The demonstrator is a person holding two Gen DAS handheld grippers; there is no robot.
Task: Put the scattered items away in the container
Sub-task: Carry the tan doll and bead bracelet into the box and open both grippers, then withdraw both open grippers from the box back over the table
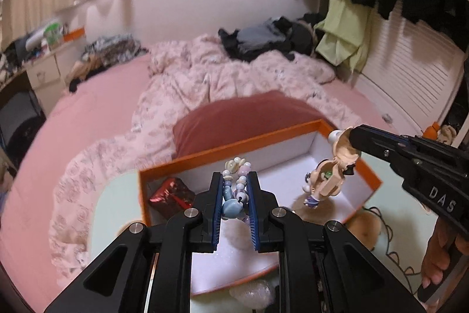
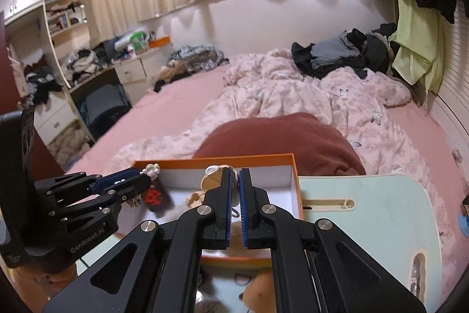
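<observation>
Over the orange box (image 1: 346, 163), the left gripper (image 1: 234, 195) clamps a bead bracelet (image 1: 234, 187). The right gripper (image 2: 234, 181) pinches a doll (image 1: 331, 175), probably by its head. A red packet (image 1: 171, 194) lies inside, far left.

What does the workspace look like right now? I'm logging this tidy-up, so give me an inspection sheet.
Surface: pale green lap table on a pink bed.
Job's things: orange box with white interior; a red foil item inside; beaded bracelet and small doll figure held above it.
Clutter: plush toy beside the box.
Grippers: left tongs shut on the bracelet; right tongs shut on the doll figure.
Cables: dark cord on the table.
Surroundings: rumpled quilt, red pillow, curtains.
</observation>
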